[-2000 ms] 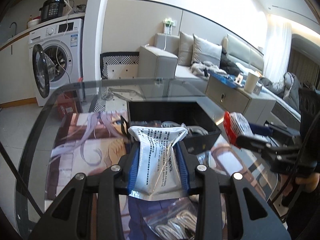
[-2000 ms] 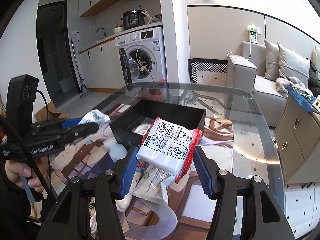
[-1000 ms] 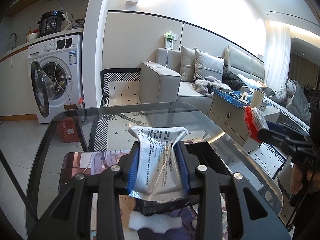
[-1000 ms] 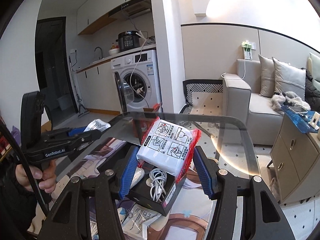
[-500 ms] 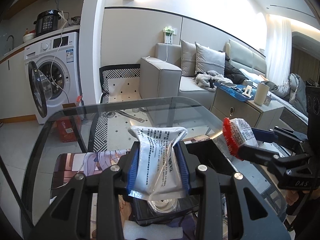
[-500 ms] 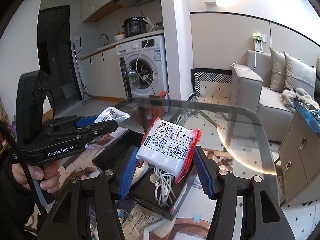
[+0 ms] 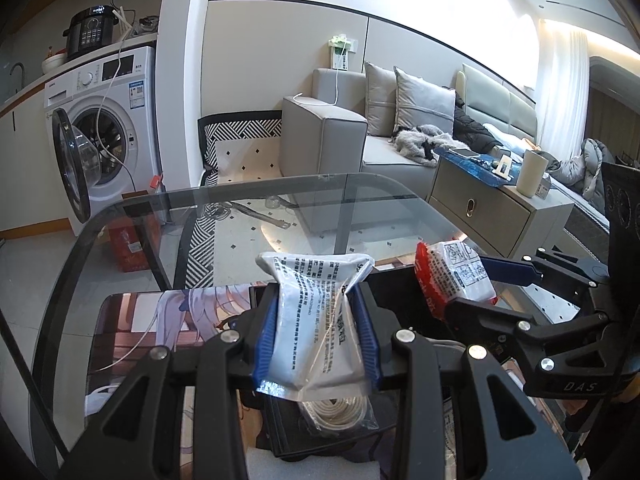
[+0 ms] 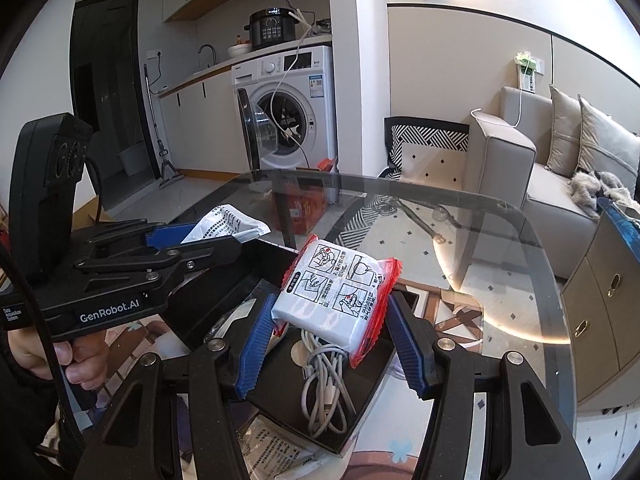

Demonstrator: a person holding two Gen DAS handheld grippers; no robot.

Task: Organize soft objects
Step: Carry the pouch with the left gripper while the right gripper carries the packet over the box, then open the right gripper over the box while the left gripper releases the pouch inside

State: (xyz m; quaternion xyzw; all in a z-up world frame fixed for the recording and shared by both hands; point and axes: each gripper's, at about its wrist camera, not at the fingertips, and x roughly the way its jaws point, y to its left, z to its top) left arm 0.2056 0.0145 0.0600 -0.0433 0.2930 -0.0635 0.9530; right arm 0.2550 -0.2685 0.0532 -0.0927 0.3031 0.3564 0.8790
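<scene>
Count: 2 grippers, 2 soft packs in hand, 1 black tray, 1 glass table.

My left gripper (image 7: 316, 332) was clenched on 1 silver pouch (image 7: 314, 312), blue pads pinching its waist so it bulged above and below. The pouch hung above the black tray's (image 8: 360, 420) near-left part.

My right gripper (image 8: 330, 340) was grasping 1 red-edged white pack (image 8: 340, 292), pads pressed on both its sides, pack tilted. It hung over the tray's middle, clear of the contents.

Tray contents, as far as visible: 1 coil of white cable (image 8: 324, 376) loose on the tray floor; 1 bagged white cable coil (image 7: 340, 408) directly under the silver pouch. Whether the 2 coils touched, cannot tell.

Beside the tray, near side: 1 printed clear bag (image 8: 276, 452) and 1 white foam piece (image 7: 312, 464), both on the illustrated mat (image 7: 180, 316). The tray sat on that mat on the glass table (image 8: 520, 280).
</scene>
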